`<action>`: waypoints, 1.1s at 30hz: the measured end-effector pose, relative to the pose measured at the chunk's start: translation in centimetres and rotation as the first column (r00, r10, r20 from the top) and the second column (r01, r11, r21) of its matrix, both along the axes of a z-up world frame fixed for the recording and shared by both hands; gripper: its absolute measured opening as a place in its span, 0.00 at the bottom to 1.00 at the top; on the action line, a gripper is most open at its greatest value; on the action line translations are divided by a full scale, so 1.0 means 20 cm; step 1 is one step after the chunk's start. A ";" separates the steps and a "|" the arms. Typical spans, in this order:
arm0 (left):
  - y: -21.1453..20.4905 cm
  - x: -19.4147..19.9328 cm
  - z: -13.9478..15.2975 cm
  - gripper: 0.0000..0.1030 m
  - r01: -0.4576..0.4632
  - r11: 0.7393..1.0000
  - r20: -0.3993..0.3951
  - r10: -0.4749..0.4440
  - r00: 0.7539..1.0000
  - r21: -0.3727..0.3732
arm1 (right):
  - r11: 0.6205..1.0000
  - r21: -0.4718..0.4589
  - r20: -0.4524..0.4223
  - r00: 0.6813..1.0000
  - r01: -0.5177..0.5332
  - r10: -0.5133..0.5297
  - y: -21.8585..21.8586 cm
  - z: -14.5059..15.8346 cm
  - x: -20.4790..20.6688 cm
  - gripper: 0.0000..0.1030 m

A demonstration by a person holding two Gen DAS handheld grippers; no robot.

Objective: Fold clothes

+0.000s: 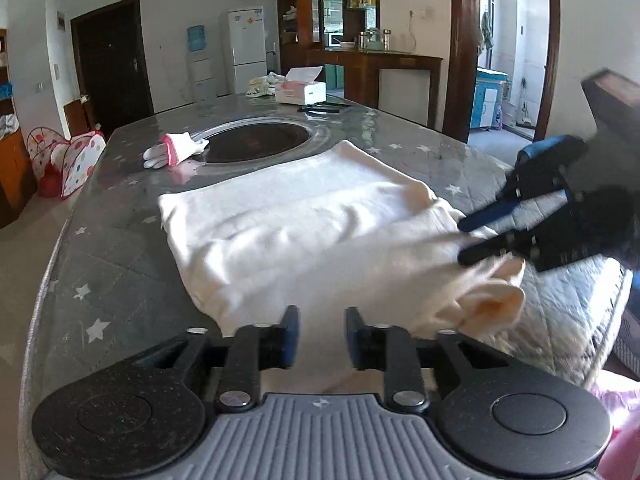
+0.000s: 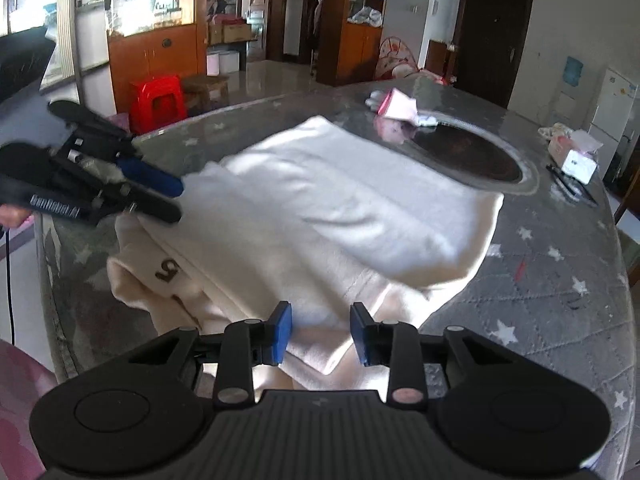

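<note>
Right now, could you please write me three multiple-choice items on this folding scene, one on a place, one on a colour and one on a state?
1. Where does the white glove with the pink cuff lie?
A. on the garment
B. beside the round dark inset in the table top
C. on the floor

2. What colour is the garment?
A. cream white
B. red
C. navy

3. How do the left gripper fingers stand?
A. shut on cloth
B. apart, holding nothing
C. shut on the glove

Answers: 1 B, the glove rests at the inset's rim; 2 A, the cloth is pale cream in both views; 3 B, a clear gap shows between the blue pads.
</note>
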State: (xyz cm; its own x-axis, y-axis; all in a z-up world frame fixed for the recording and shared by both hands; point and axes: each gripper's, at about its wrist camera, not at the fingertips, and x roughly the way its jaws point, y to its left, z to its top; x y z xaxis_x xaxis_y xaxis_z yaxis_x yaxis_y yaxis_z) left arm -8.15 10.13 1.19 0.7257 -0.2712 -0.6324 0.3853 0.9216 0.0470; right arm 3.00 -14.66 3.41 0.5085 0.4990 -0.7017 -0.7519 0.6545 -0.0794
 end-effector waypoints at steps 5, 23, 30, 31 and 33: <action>0.01 -0.14 0.00 0.38 0.058 0.996 0.021 -0.059 0.998 0.072 | 1.000 0.006 0.011 1.000 0.001 -0.001 -0.03 0.04 -0.02 0.35; -0.19 -0.25 -0.14 0.23 0.197 0.955 0.106 -0.225 0.969 0.222 | 0.994 -0.080 0.026 0.997 -0.072 0.074 -0.08 0.05 -0.21 0.44; -0.16 -0.20 -0.04 0.11 0.172 0.972 0.143 -0.195 0.970 0.161 | 0.978 -0.139 0.084 0.982 -0.154 0.166 -0.04 0.04 -0.29 0.54; -0.15 -0.18 -0.02 0.11 0.168 0.975 0.145 -0.189 0.971 0.147 | 0.976 -0.144 0.097 0.979 -0.163 0.178 -0.03 0.03 -0.30 0.56; -0.14 -0.14 0.00 0.11 0.157 0.981 0.139 -0.172 0.975 0.112 | 0.971 -0.152 0.118 0.972 -0.182 0.201 0.00 0.02 -0.31 0.56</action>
State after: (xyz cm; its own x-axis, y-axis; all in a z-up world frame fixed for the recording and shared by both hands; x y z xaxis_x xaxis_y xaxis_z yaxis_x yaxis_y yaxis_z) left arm -10.90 7.35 1.26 0.7638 -0.3355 -0.5514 0.5129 0.8341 0.2031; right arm -3.29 -14.76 3.76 0.5051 0.4985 -0.7045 -0.8391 0.4746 -0.2659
